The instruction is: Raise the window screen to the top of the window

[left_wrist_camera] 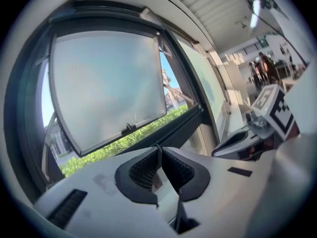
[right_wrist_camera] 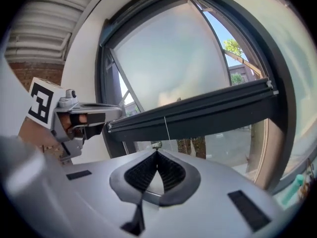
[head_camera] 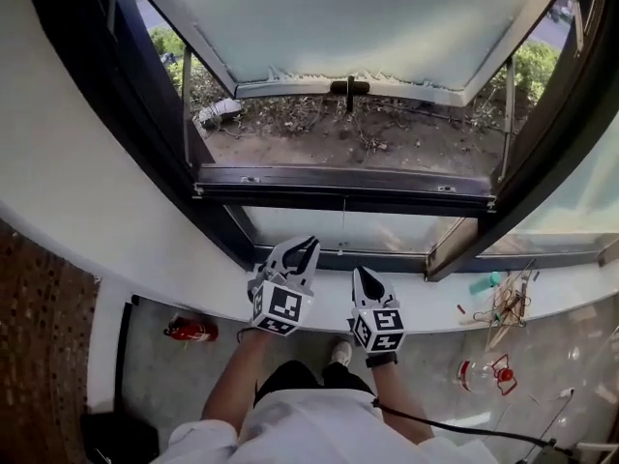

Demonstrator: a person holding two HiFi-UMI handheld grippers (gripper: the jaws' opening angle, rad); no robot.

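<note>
The window screen's dark bottom bar (head_camera: 343, 184) lies across the window opening, with a thin pull cord (head_camera: 343, 222) hanging from its middle. In the right gripper view this bar (right_wrist_camera: 198, 113) and its cord (right_wrist_camera: 166, 128) are just ahead of the jaws. My left gripper (head_camera: 305, 249) and right gripper (head_camera: 362, 275) are side by side over the white sill (head_camera: 145, 259), below the bar and apart from it. Both are shut with nothing between the pads, as their own views show (left_wrist_camera: 159, 148) (right_wrist_camera: 157, 154).
The frosted outer sash (head_camera: 358, 17) swings outward, its handle (head_camera: 349, 88) at the lower edge. Small tools and a teal bottle (head_camera: 503, 303) clutter the sill's right end. On the floor lie a red canister (head_camera: 191, 330) and a red-and-clear item (head_camera: 484, 375).
</note>
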